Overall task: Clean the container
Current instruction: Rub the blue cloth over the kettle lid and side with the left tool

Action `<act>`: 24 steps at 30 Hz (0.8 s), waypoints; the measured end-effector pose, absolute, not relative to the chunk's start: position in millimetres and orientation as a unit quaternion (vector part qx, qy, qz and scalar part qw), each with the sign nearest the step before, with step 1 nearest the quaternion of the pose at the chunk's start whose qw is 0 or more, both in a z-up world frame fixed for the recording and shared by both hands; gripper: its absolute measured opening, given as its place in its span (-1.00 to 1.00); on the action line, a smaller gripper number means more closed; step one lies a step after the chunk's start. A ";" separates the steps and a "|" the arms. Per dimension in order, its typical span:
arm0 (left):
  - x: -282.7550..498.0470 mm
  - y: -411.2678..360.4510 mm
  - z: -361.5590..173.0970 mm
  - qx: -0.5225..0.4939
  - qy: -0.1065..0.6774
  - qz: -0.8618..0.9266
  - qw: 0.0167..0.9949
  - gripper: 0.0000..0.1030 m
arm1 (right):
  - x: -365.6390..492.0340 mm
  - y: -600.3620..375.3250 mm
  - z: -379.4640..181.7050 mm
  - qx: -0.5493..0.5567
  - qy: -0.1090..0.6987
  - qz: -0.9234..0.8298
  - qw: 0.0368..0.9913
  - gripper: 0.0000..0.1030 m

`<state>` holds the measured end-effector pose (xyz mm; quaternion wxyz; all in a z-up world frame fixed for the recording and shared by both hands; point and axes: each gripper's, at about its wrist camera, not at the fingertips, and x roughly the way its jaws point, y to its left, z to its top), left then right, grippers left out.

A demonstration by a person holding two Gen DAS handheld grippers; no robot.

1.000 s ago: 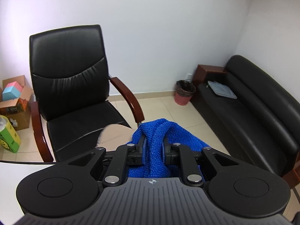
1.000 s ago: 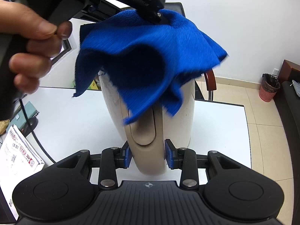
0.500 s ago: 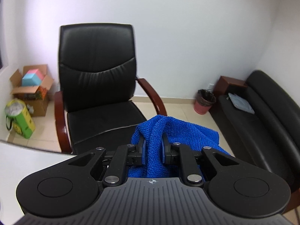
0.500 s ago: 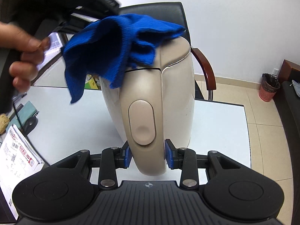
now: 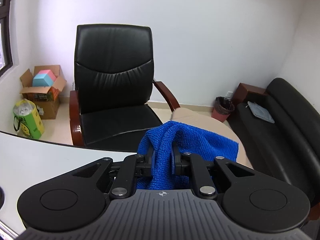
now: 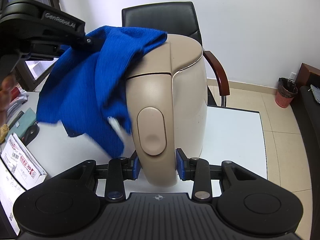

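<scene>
White desk [image 6: 230, 132]: beige container [image 6: 180, 92] clamped between right hand-held gripper [image 6: 158, 165] pads.

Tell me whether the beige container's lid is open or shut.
Shut: the lid sits flush on the beige container, with only a thin seam showing.

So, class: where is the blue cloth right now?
In the right wrist view, the blue cloth hangs from the left gripper, draped over the beige container's upper left side.

Both wrist views look down close, sharing the blue cloth [image 5: 186, 138] and beige container [image 6: 180, 92].
</scene>
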<state>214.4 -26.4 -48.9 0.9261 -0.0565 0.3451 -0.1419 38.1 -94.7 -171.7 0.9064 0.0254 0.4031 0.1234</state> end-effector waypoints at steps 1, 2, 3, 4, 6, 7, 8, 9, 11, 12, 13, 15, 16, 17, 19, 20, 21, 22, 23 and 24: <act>213.8 -26.9 -49.0 -0.058 0.345 -0.142 0.926 -0.69 | 41.0 -95.5 -172.1 0.026 0.404 0.124 0.906 -0.28; 213.7 -27.2 -49.1 -0.059 0.346 -0.140 0.926 -0.70 | 45.2 -96.4 -172.6 0.027 0.404 0.124 0.906 -0.28; 214.5 -27.2 -49.2 -0.060 0.346 -0.140 0.926 -0.70 | 48.4 -95.0 -172.8 0.029 0.404 0.123 0.906 -0.28; 215.7 -27.0 -49.2 -0.061 0.347 -0.139 0.925 -0.70 | 49.5 -94.6 -172.8 0.029 0.405 0.122 0.906 -0.28; 220.5 -26.8 -48.3 -0.063 0.350 -0.139 0.924 -0.69 | 48.8 -94.7 -172.5 0.031 0.405 0.123 0.906 -0.28; 223.5 -26.7 -48.0 -0.064 0.351 -0.139 0.924 -0.69 | 48.9 -94.8 -172.5 0.031 0.405 0.123 0.906 -0.28; 226.3 -26.7 -47.7 -0.064 0.351 -0.138 0.924 -0.69 | 49.0 -94.9 -172.4 0.031 0.404 0.123 0.906 -0.28; 229.4 -27.1 -47.5 -0.063 0.352 -0.137 0.924 -0.69 | 48.9 -94.9 -172.4 0.032 0.404 0.123 0.906 -0.28; 237.8 -28.9 -47.2 -0.058 0.352 -0.135 0.924 -0.69 | 50.4 -95.9 -172.3 0.032 0.404 0.124 0.906 -0.28; 241.6 -30.0 -47.1 -0.055 0.352 -0.134 0.925 -0.69 | 51.1 -96.4 -172.4 0.032 0.404 0.124 0.906 -0.28; 244.7 -30.8 -47.2 -0.053 0.352 -0.133 0.925 -0.69 | 51.6 -96.8 -172.4 0.032 0.404 0.125 0.905 -0.28; 252.5 -32.4 -47.7 -0.050 0.353 -0.130 0.925 -0.69 | 52.3 -97.4 -172.8 0.033 0.404 0.125 0.905 -0.28; 256.2 -33.1 -48.0 -0.049 0.353 -0.128 0.926 -0.69 | 52.8 -97.7 -172.8 0.033 0.404 0.126 0.905 -0.28; 260.0 -34.6 -48.3 -0.045 0.352 -0.127 0.926 -0.69 | 53.1 -97.9 -172.8 0.033 0.404 0.126 0.905 -0.28; 267.6 -38.5 -48.6 -0.039 0.352 -0.125 0.927 -0.70 | 53.8 -98.4 -172.8 0.033 0.404 0.126 0.905 -0.28; 271.3 -40.5 -48.7 -0.036 0.353 -0.124 0.927 -0.70 | 53.6 -97.5 -173.1 0.033 0.404 0.126 0.905 -0.28; 275.2 -42.9 -49.0 -0.032 0.353 -0.123 0.927 -0.70 | 53.1 -96.0 -173.5 0.033 0.404 0.125 0.906 -0.28; 277.9 -45.1 -49.2 -0.029 0.353 -0.122 0.927 -0.70 | 53.4 -93.6 -173.4 0.033 0.404 0.123 0.906 -0.28; 281.4 -48.5 -49.6 -0.022 0.352 -0.122 0.928 -0.71 | 52.1 -91.9 -173.2 0.032 0.403 0.123 0.906 -0.28; 284.6 -51.3 -49.9 -0.017 0.352 -0.122 0.928 -0.72 | 52.2 -91.9 -173.2 0.032 0.403 0.122 0.906 -0.28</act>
